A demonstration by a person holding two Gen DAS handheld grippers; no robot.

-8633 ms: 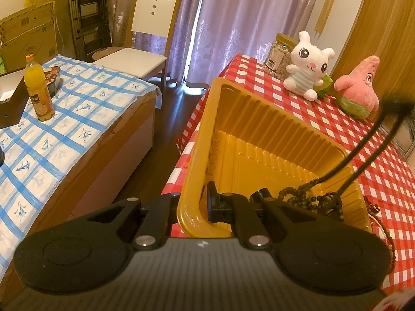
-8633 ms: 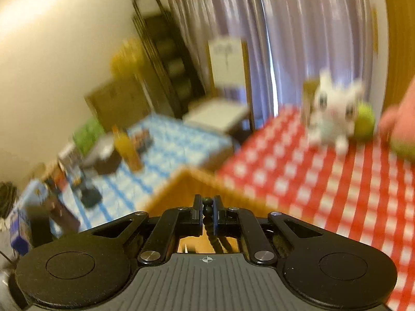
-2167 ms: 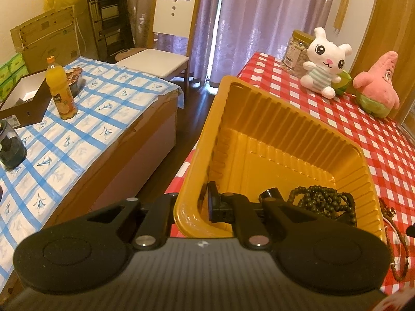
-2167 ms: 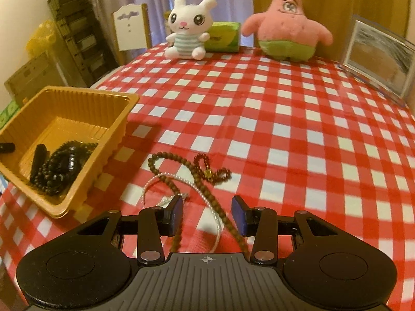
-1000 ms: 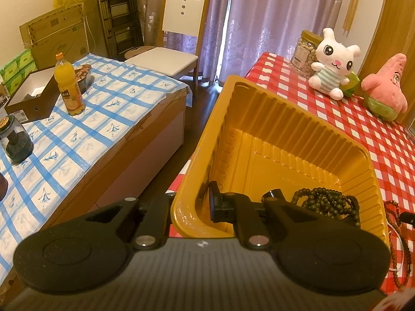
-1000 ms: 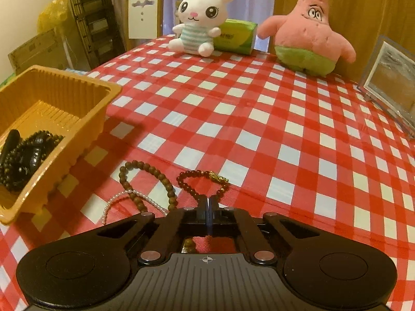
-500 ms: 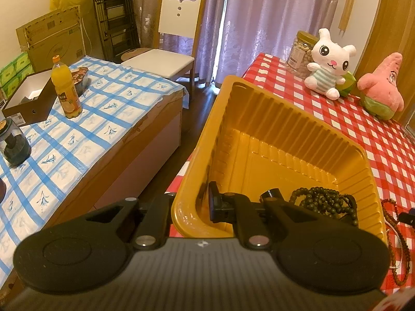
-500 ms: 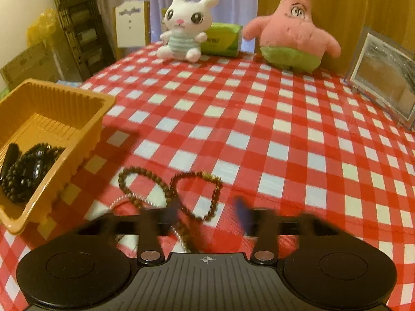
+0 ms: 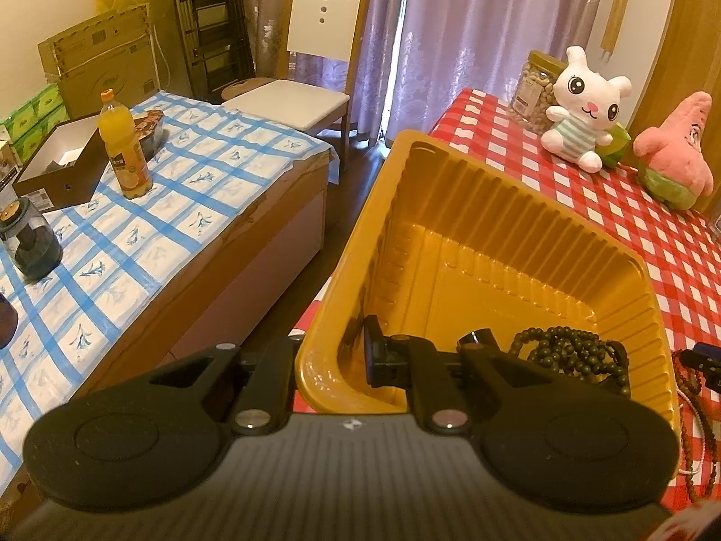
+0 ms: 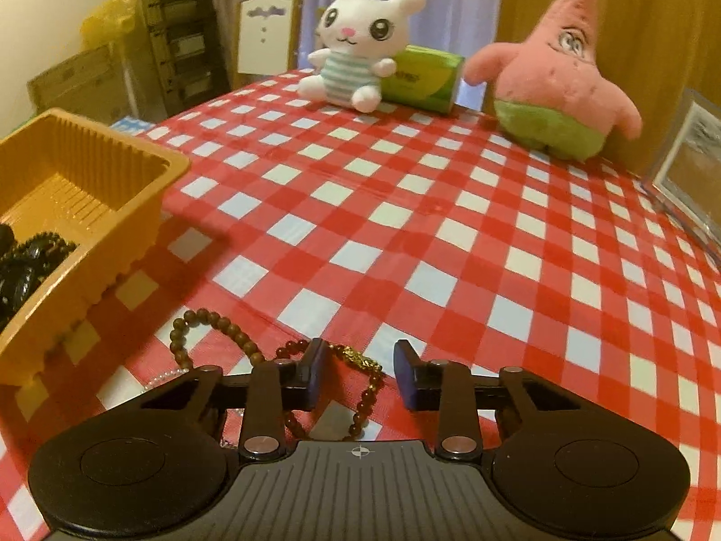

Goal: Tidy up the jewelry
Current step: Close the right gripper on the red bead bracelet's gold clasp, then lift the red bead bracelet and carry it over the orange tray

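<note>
My left gripper is shut on the near rim of the yellow plastic tray, one finger outside and one inside. A dark bead necklace lies in the tray's near right corner. The tray also shows at the left of the right wrist view. My right gripper is open, low over the red checked tablecloth. A dark red bead bracelet with a gold charm lies between its fingers. A brown bead necklace and a thin white strand lie just left.
A white bunny plush, a green tissue pack and a pink star plush stand at the table's far side, a picture frame at right. Left of the table are a blue-checked bench with an orange bottle and a chair.
My right gripper was shut a second ago and has opened; it now sits lower and closer over the dark red bracelet. My left gripper still holds the tray rim, barely shifted.
</note>
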